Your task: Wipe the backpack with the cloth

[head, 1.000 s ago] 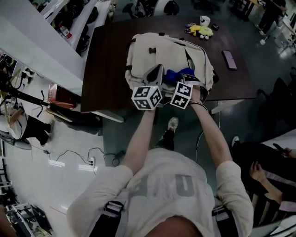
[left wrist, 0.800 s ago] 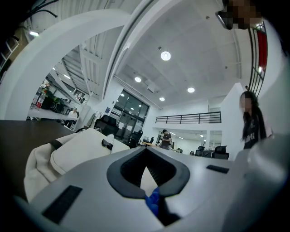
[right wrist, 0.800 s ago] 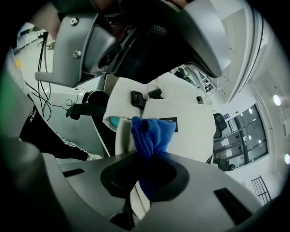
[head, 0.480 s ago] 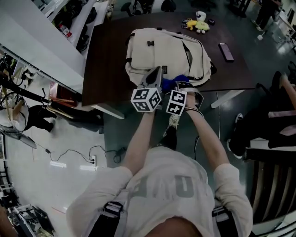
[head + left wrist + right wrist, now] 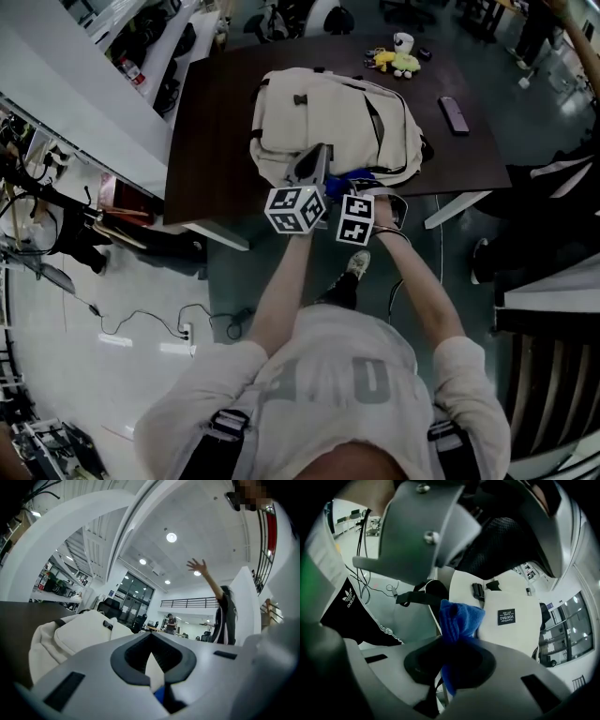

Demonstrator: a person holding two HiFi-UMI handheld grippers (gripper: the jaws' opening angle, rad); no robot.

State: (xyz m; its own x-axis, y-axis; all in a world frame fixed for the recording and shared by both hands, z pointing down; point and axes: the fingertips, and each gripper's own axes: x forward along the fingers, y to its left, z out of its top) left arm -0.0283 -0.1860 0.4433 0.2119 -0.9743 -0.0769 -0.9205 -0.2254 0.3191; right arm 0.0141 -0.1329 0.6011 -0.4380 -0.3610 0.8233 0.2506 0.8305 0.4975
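Observation:
A cream backpack (image 5: 328,117) lies flat on the dark table (image 5: 216,131). My right gripper (image 5: 354,187) is shut on a blue cloth (image 5: 351,177), which sits at the backpack's near edge. In the right gripper view the cloth (image 5: 457,620) sticks out of the jaws of the right gripper (image 5: 450,656), with the backpack (image 5: 511,616) just beyond it. My left gripper (image 5: 311,169) is right beside it on the left, jaws together, over the same near edge. In the left gripper view the left gripper (image 5: 151,646) points level across the backpack (image 5: 79,634).
Yellow soft toys and a white cup (image 5: 399,54) stand at the table's far edge, and a dark flat phone-like object (image 5: 453,114) lies on the right. White shelving (image 5: 84,84) runs along the left. A person (image 5: 227,611) with a raised arm stands beyond the table.
Both grippers have drawn back a little toward me, side by side. The blue cloth has slid from the backpack's top to its near edge.

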